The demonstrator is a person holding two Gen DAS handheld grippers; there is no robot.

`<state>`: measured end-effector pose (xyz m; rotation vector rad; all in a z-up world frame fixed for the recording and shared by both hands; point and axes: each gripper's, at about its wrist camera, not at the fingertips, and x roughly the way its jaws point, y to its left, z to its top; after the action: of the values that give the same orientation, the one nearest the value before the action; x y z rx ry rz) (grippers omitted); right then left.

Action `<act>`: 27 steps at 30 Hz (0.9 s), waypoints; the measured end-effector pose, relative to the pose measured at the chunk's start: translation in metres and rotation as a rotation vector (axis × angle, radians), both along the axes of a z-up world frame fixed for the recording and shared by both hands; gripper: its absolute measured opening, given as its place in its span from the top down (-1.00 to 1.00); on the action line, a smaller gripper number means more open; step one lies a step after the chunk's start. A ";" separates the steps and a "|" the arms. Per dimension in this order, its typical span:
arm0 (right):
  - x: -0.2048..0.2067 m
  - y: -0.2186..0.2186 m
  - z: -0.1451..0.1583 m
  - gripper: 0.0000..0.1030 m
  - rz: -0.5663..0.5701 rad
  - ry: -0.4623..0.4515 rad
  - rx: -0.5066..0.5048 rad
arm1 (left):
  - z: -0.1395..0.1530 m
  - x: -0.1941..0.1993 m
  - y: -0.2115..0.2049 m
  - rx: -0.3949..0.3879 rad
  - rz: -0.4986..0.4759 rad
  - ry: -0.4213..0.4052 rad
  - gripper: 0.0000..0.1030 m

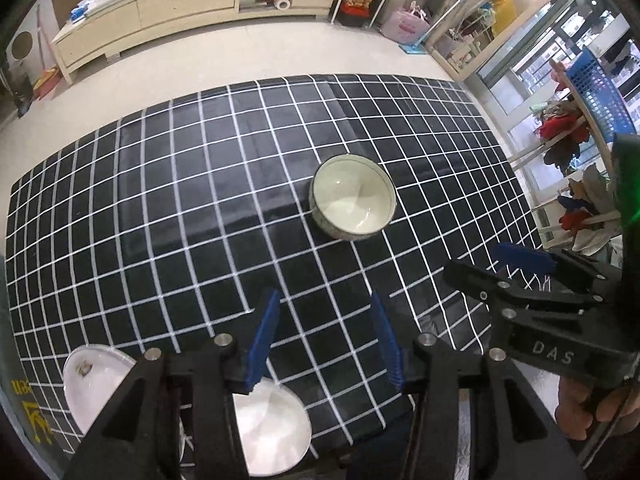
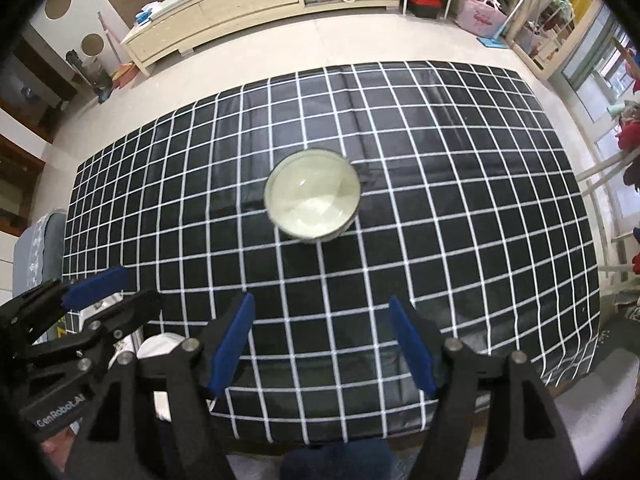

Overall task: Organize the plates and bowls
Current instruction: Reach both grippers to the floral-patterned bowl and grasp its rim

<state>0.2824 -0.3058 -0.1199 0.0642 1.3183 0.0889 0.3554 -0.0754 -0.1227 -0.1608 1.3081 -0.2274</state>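
Note:
A pale green bowl (image 1: 353,197) with a patterned outside stands upright near the middle of the black checked tablecloth (image 1: 200,200); it also shows in the right wrist view (image 2: 313,199). Two white plates lie at the near left edge: one with a small print (image 1: 94,384) and a plain one (image 1: 272,432), partly hidden by my left gripper. My left gripper (image 1: 326,340) is open and empty, above the cloth well short of the bowl. My right gripper (image 2: 322,344) is open and empty, also short of the bowl. A white plate (image 2: 160,346) peeks out behind the left gripper (image 2: 96,292).
The table's near edge runs under both grippers. A cream low cabinet (image 2: 256,4) stands against the far wall. A drying rack with clothes (image 1: 576,168) and a window are to the right. A grey chair (image 2: 38,248) stands at the table's left end.

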 end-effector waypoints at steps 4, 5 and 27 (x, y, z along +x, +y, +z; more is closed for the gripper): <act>0.024 -0.017 -0.009 -0.43 -0.015 0.005 0.007 | -0.016 0.029 -0.012 0.033 -0.004 0.025 0.13; 0.030 -0.021 -0.013 -0.43 -0.015 0.007 0.008 | -0.021 0.038 -0.014 0.036 -0.003 0.031 0.13; 0.111 -0.042 -0.098 0.06 -0.003 0.062 -0.020 | -0.118 0.119 -0.035 0.115 -0.022 0.094 0.32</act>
<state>0.3930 -0.3480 -0.2178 0.0524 1.3807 0.0713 0.4740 -0.1102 -0.2404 -0.0597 1.4132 -0.1640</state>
